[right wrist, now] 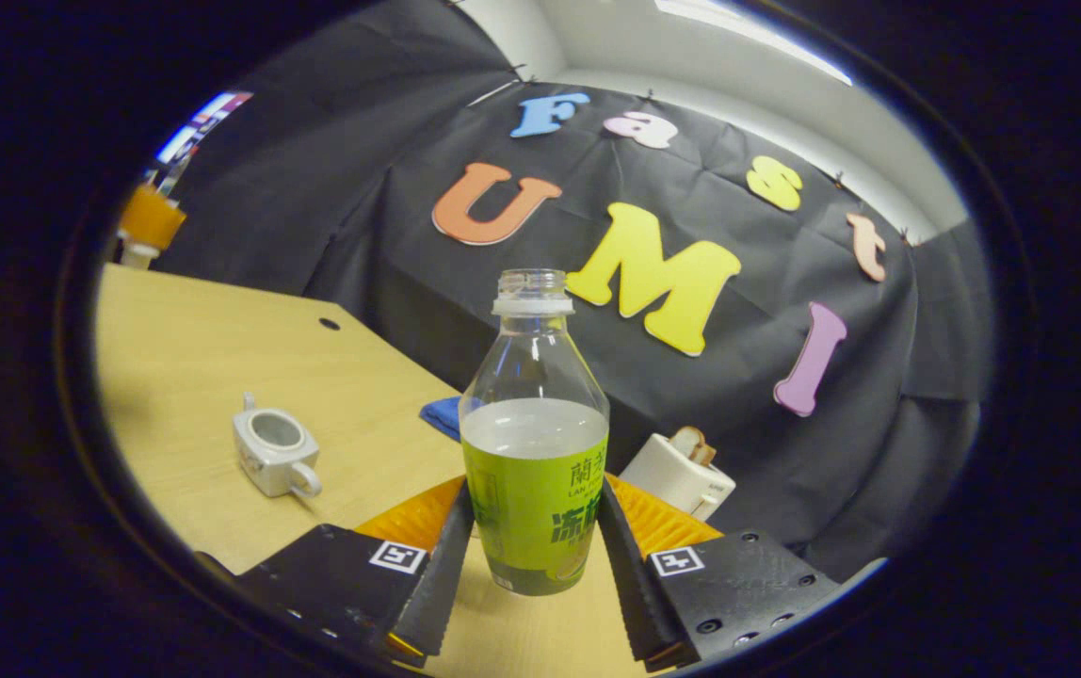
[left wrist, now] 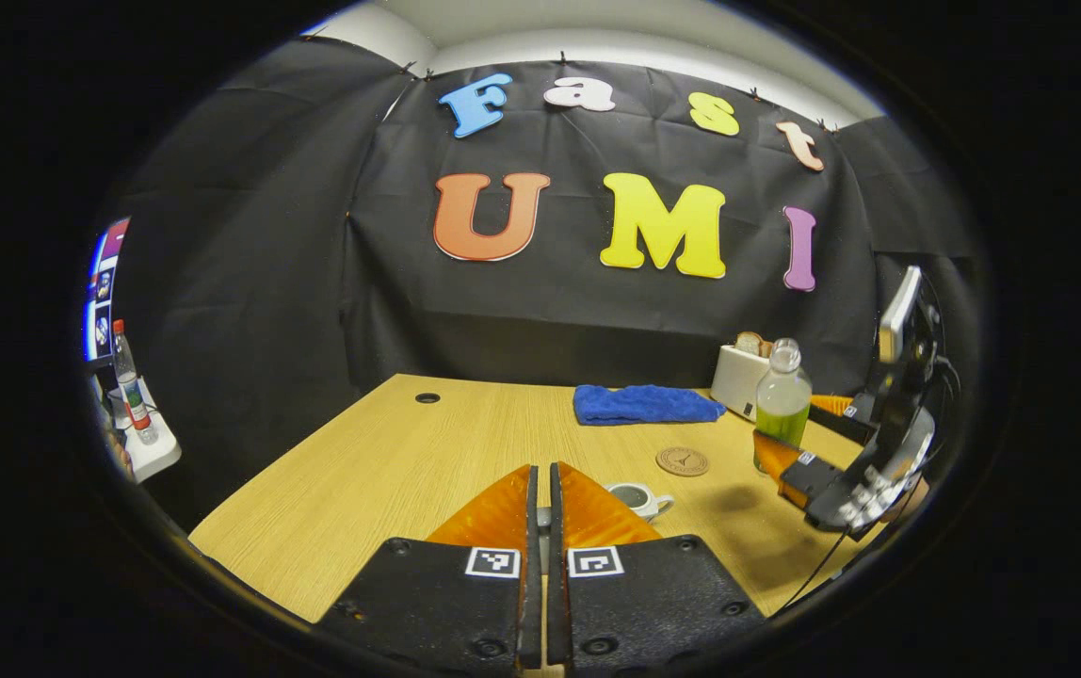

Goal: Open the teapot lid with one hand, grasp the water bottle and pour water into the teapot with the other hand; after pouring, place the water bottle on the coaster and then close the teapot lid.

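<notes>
Black-and-white code tags (left wrist: 492, 561) mark left tool (left wrist: 543, 476) and right tool (right wrist: 533, 494); the water bottle (right wrist: 534, 377) label bears characters.

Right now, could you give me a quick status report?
Right gripper shut on water bottle, uncapped. Left gripper shut, lid hidden if held. Teapot open. Coaster bare.

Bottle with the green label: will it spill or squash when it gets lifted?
The bottle has no cap, so tilting could spill it. It looks about half full, so fairly light. Thin clear plastic may dent between the right gripper.
</notes>
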### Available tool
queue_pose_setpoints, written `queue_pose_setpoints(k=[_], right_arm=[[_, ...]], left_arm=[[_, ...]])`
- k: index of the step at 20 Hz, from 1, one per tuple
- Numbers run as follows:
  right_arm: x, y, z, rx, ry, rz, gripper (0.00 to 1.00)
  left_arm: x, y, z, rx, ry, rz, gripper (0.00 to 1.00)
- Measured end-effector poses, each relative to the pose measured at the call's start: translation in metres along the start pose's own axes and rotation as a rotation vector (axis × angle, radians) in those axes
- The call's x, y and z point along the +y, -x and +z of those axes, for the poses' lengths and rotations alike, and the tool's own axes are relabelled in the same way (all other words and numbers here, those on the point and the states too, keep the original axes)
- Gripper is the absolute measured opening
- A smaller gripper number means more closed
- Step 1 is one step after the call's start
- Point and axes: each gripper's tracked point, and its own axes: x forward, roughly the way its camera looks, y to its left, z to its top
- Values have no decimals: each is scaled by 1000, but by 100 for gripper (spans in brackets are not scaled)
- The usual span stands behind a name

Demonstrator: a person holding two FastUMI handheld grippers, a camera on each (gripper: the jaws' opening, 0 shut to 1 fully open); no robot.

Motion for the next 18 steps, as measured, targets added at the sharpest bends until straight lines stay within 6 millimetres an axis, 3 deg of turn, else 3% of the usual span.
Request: queue_pose_setpoints(k=[5,7,14,18], right_arm=[[0,-38,11,2,-256,111,74],[12,-61,9,29,-327,167,71],[19,-123,-10,77,-458,183,72],[33,-145,-20,106,-488,204,72]], left_arm=[[-1,-9,-4,-7,-24,33,5],[3,-12,-6,-4,-31,47,5],[34,-20,-21,42,-10,123,5],[47,-21,-25,52,16,153,5]])
